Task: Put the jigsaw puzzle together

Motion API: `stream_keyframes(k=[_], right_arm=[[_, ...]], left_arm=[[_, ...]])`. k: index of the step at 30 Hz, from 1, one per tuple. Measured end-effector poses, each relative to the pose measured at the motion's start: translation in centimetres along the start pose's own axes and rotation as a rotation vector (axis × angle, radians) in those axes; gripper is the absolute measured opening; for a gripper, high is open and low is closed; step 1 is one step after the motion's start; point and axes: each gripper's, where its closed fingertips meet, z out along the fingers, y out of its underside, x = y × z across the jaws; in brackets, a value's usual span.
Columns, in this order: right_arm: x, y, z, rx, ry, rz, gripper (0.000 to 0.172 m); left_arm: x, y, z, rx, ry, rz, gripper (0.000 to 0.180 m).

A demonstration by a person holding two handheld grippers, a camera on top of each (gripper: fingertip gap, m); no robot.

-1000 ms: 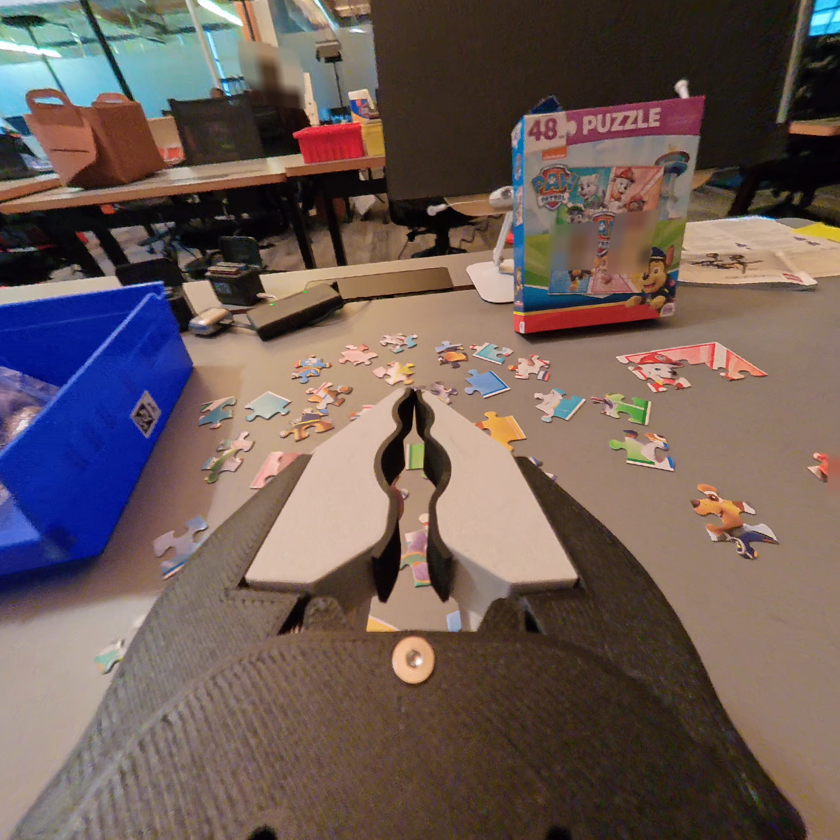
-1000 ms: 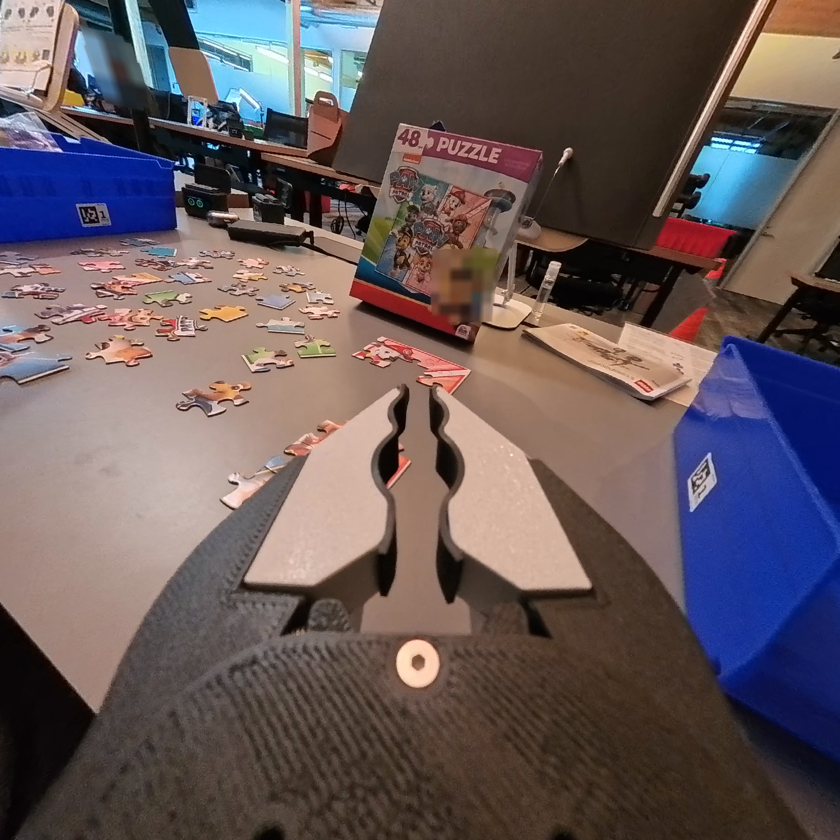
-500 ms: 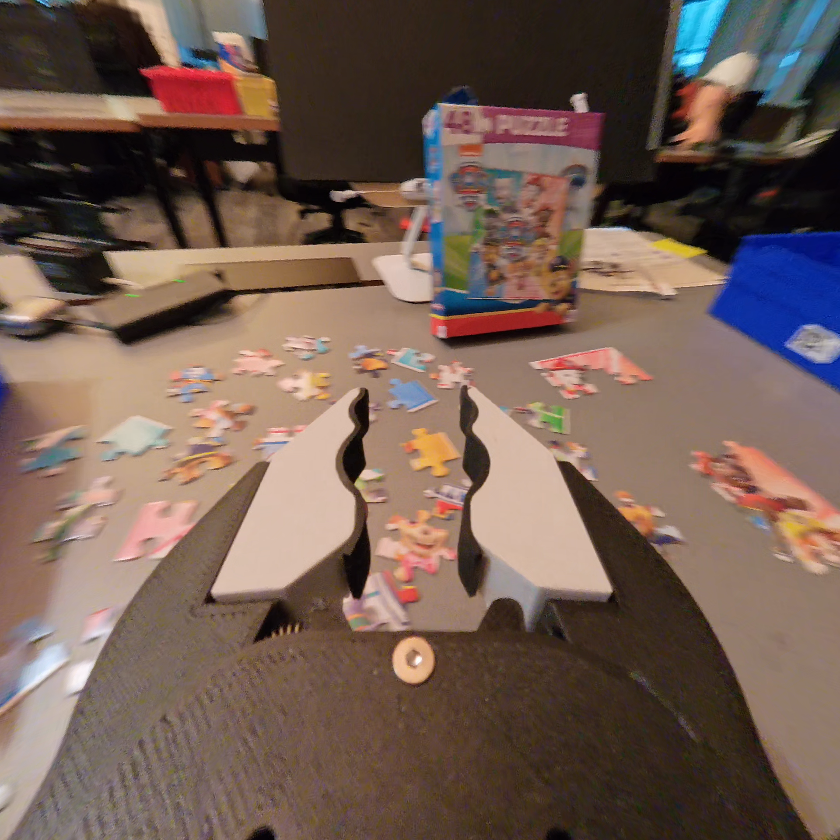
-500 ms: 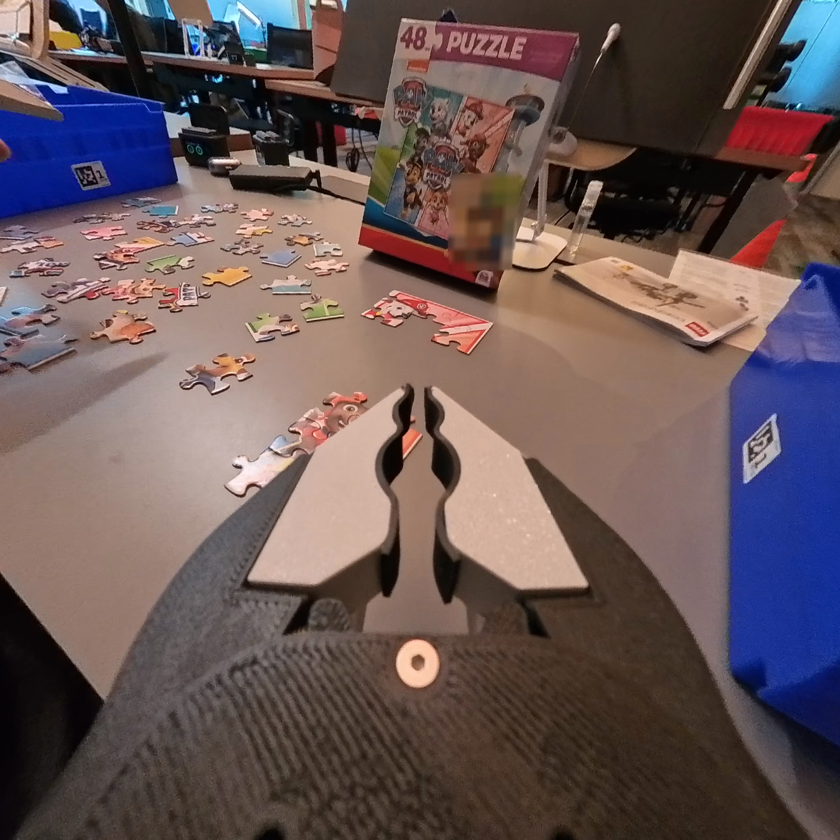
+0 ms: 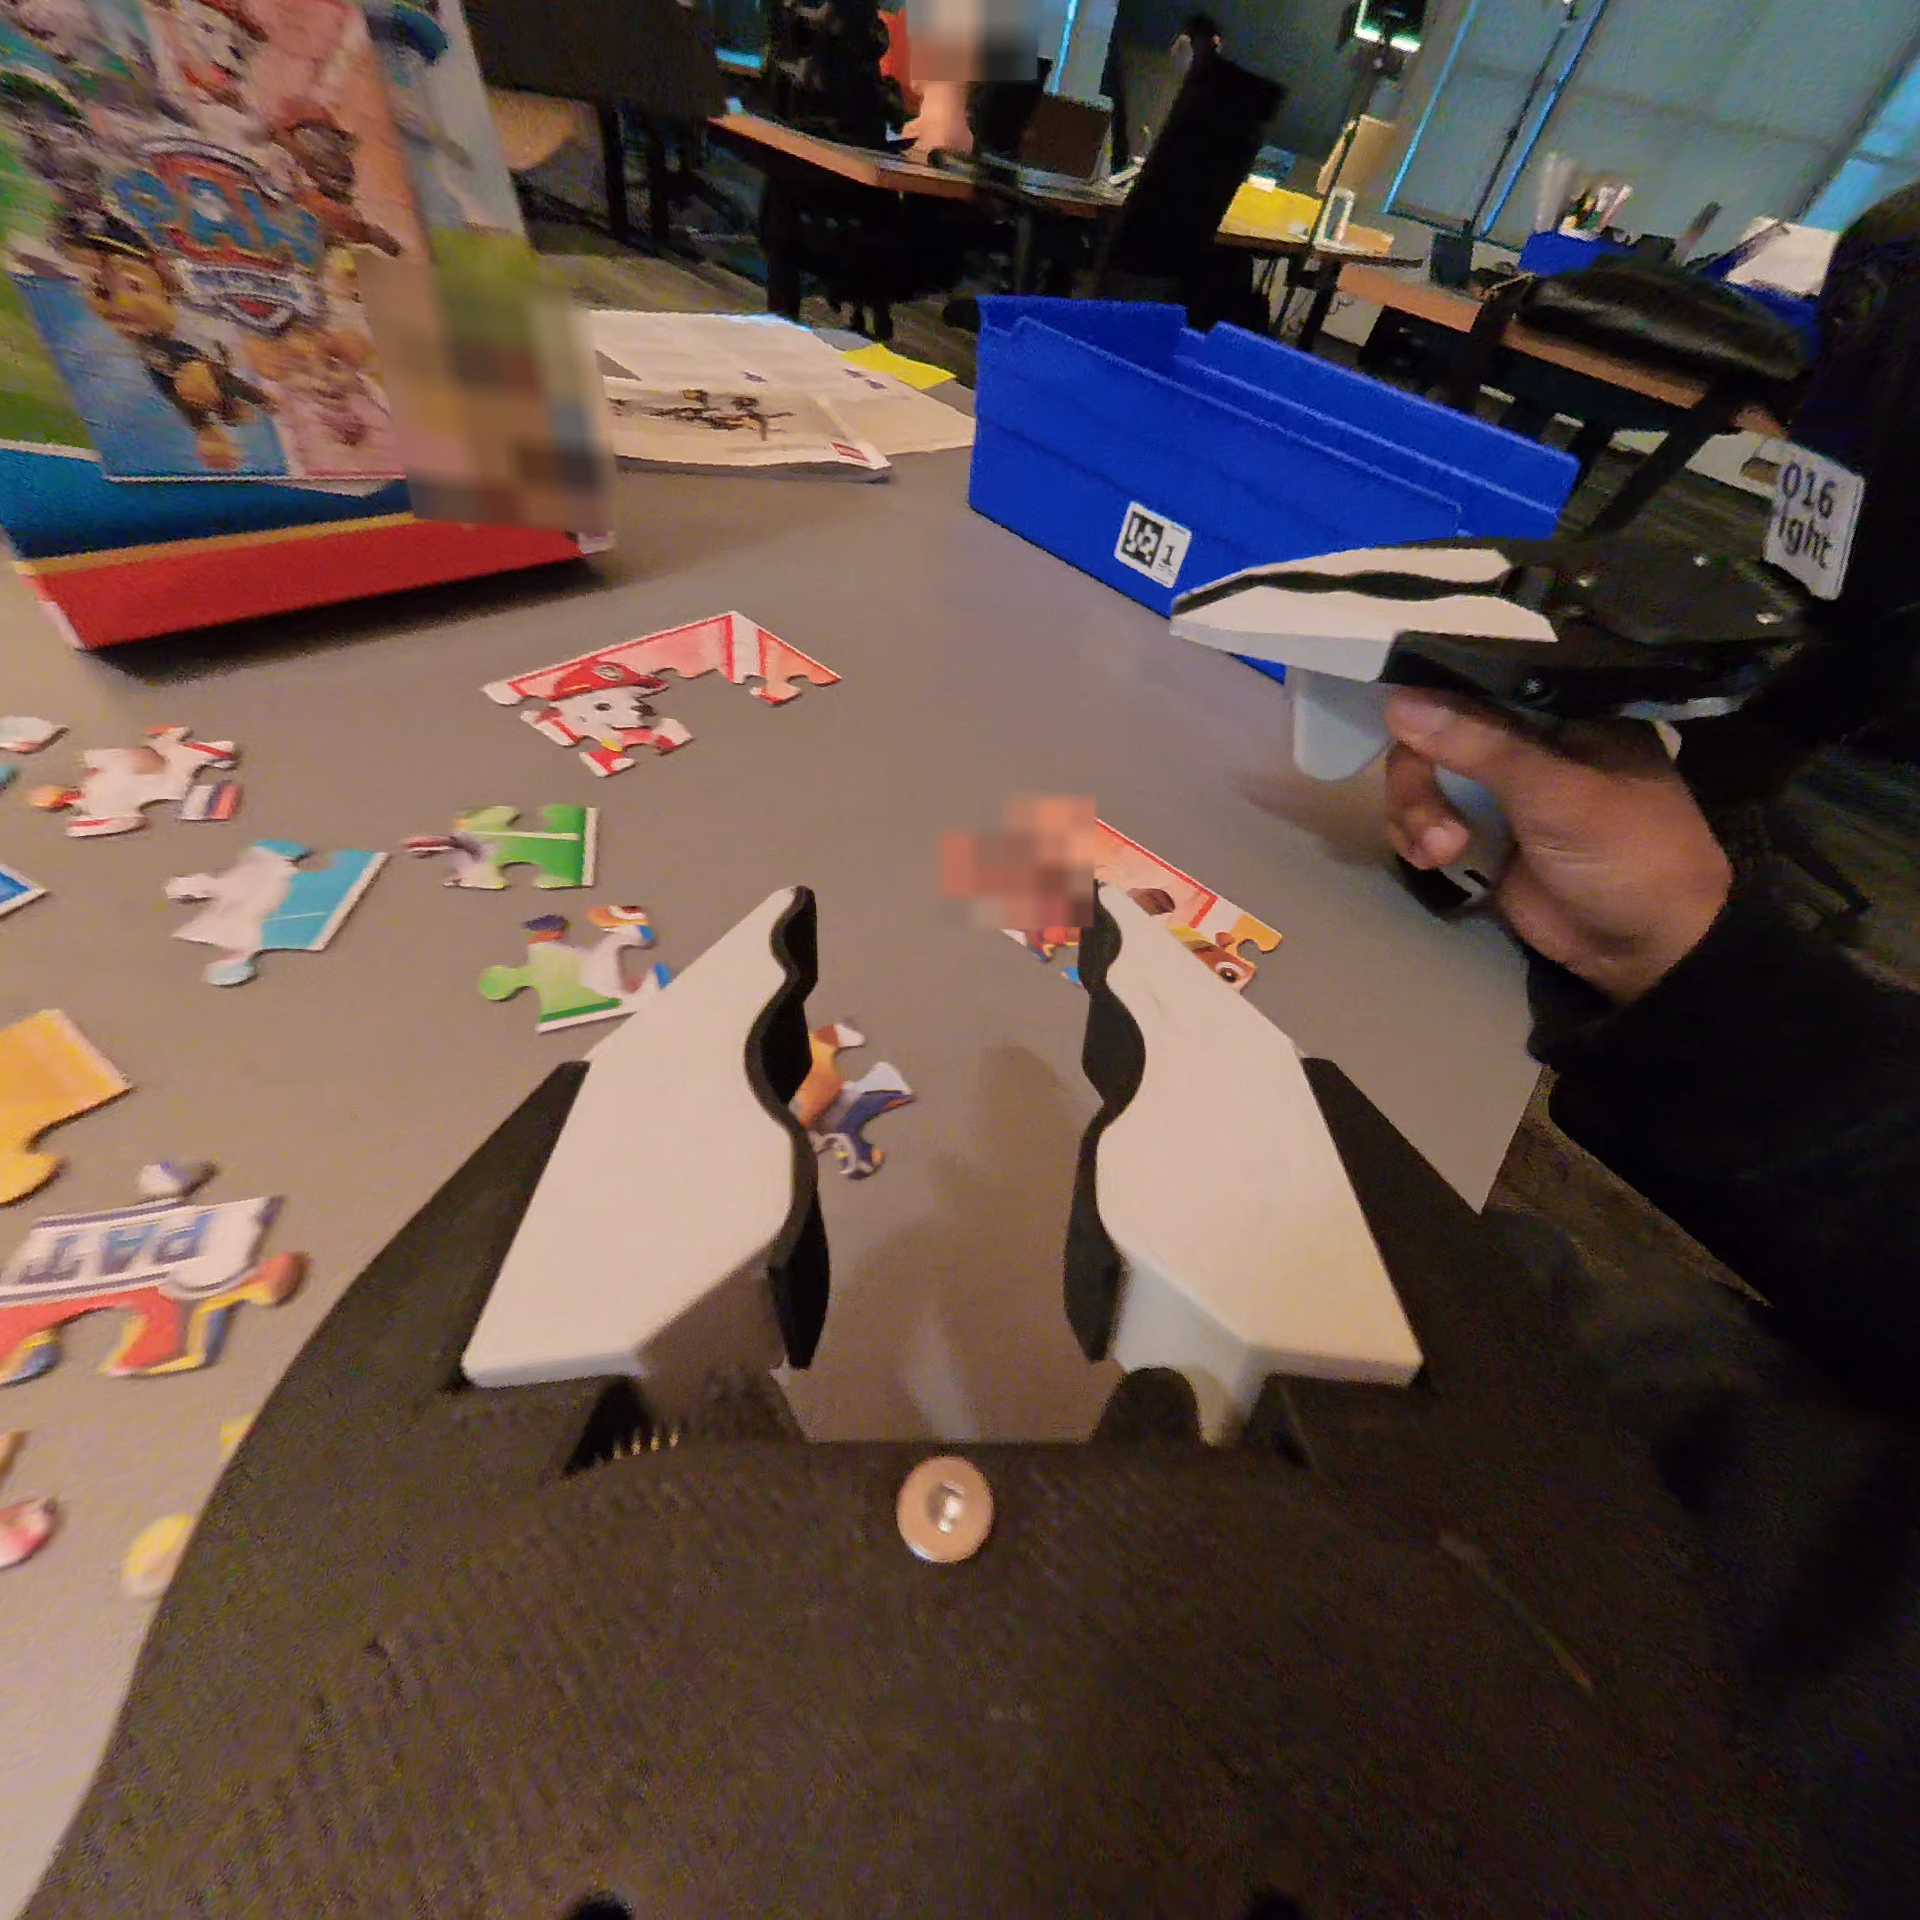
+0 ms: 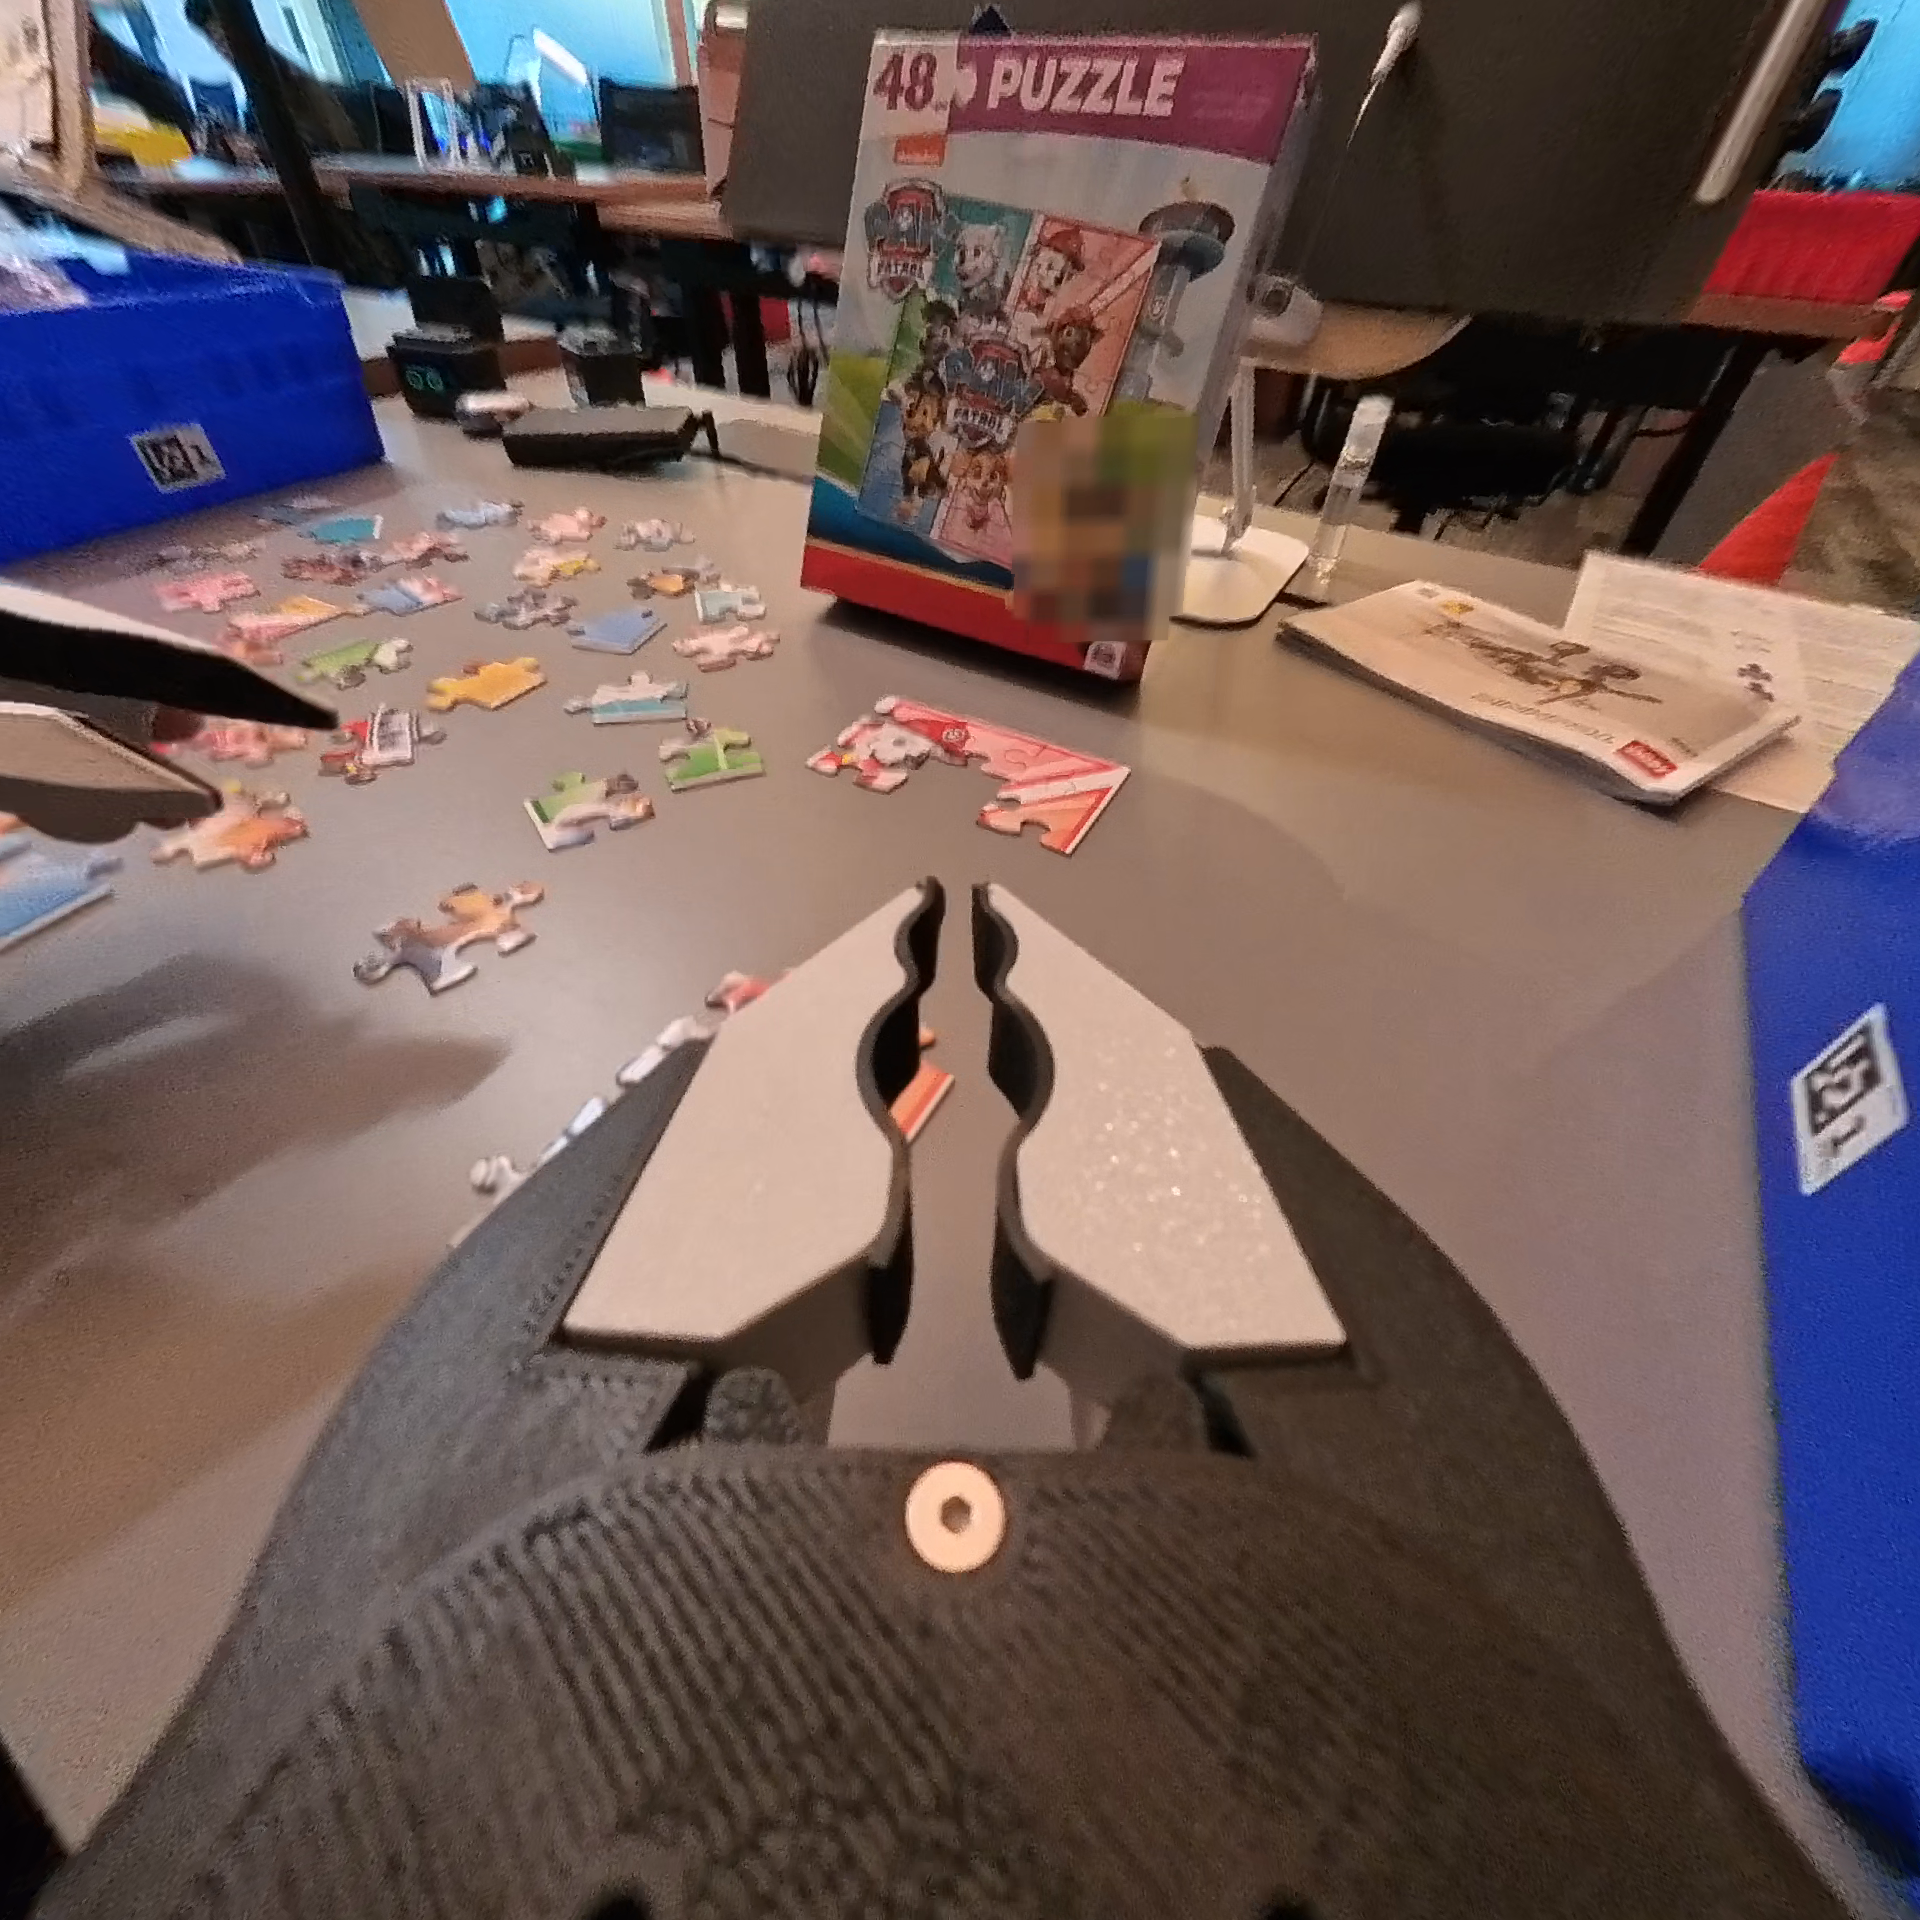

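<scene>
My left gripper (image 5: 945, 914) is open and holds nothing, low over the grey table (image 5: 935, 644). A loose orange and blue puzzle piece (image 5: 852, 1101) lies on the table under the gap, near the left finger. A joined cluster of pieces (image 5: 1195, 914) lies just beyond the right fingertip. My right gripper (image 6: 958, 894) is shut, with only a thin slit between the tips, above part of that cluster (image 6: 920, 1101). A hand holds it at the right of the left wrist view (image 5: 1184, 615). The open left gripper (image 6: 272, 758) shows at the left edge of the right wrist view.
A puzzle box (image 6: 1039, 343) stands upright at the back. A red corner cluster (image 6: 966, 769) lies before it, with several loose pieces (image 6: 582, 810) spread to its left. Blue bins stand at the right (image 6: 1849, 1247) and far left (image 6: 156, 405). A booklet (image 6: 1538, 696) lies at the back right. The grippers' ends are close to 15 cm from one another.
My left gripper went from shut to open and swung right across the table toward the right gripper. My right gripper stayed nearly shut and hardly moved.
</scene>
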Motion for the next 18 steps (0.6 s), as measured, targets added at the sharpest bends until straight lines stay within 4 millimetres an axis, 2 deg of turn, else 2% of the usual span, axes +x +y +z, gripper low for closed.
stream_keyframes(k=[3, 7, 15, 18], right_arm=[[0.0, 0.1, 0.1, -0.008, 0.005, -0.01, 0.003], [-0.2, 0.2, 0.1, -0.011, -0.037, 0.02, 0.004], [-0.8, 0.2, 0.1, -0.015, -0.042, -0.024, 0.001], [-0.9, 0.7, 0.6, -0.052, -0.047, -0.032, 0.004]], left_arm=[[1.2, 0.1, 0.6, 0.026, -0.024, 0.038, 0.046], [0.7, 0.0, 0.7, 0.028, -0.072, 0.061, 0.046], [-1.2, 0.0, 0.4, 0.042, -0.091, -0.092, 0.054], [-1.2, -0.2, 0.2, 0.055, -0.137, -0.049, 0.055]])
